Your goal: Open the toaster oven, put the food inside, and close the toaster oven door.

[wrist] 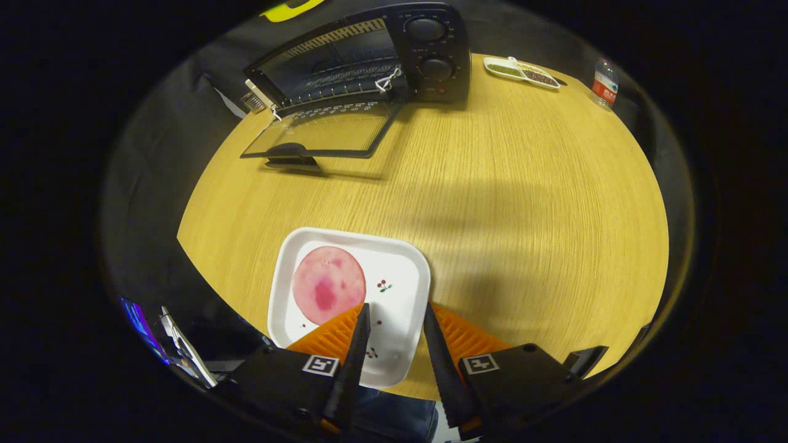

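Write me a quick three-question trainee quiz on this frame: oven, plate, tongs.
1. True or false: the oven door is shut.
2. Where is the pink slice? A) on the oven rack B) on the white plate C) on the bare table
3. Fill in: the tongs hang ____ over the plate, with nothing between the fingers.

Key:
1. False; the door lies folded down flat toward the table.
2. B; it sits on the plate's side nearer the door, beside one fingertip.
3. Open; the fingers stand apart above the plate's near half, and the slice is not gripped.
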### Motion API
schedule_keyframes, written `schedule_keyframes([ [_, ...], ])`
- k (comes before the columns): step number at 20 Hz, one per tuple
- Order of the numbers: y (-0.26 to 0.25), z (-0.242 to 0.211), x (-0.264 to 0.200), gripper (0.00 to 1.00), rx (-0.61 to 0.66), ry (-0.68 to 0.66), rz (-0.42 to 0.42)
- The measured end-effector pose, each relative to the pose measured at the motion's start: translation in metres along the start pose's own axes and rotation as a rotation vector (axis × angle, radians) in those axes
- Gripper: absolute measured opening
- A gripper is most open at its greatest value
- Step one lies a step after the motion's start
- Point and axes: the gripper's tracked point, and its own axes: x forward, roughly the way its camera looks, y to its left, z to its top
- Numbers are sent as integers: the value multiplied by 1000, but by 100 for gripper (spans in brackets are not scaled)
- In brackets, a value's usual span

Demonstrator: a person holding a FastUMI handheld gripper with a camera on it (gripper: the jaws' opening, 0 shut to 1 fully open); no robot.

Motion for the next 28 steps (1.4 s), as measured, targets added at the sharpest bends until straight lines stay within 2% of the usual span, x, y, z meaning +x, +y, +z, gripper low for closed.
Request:
schedule_keyframes([
  [3,1,-7,-2,58,-3,55,18],
  [5,-9,-8,3,58,-14,56,-19],
  [8,-13,-9,-1,16,0,82,4],
  [9,-9,-8,-3,16,38,66,26],
  [10,-5,-12,2,7,67,82,58],
  [11,0,-15,2,2,86,77,92],
  [17,29,-29,-6,2,198,62,243],
  [23,58,-24,-17,2,258,-3,298],
  [28,92,-15,-26,2,402,-83,388],
])
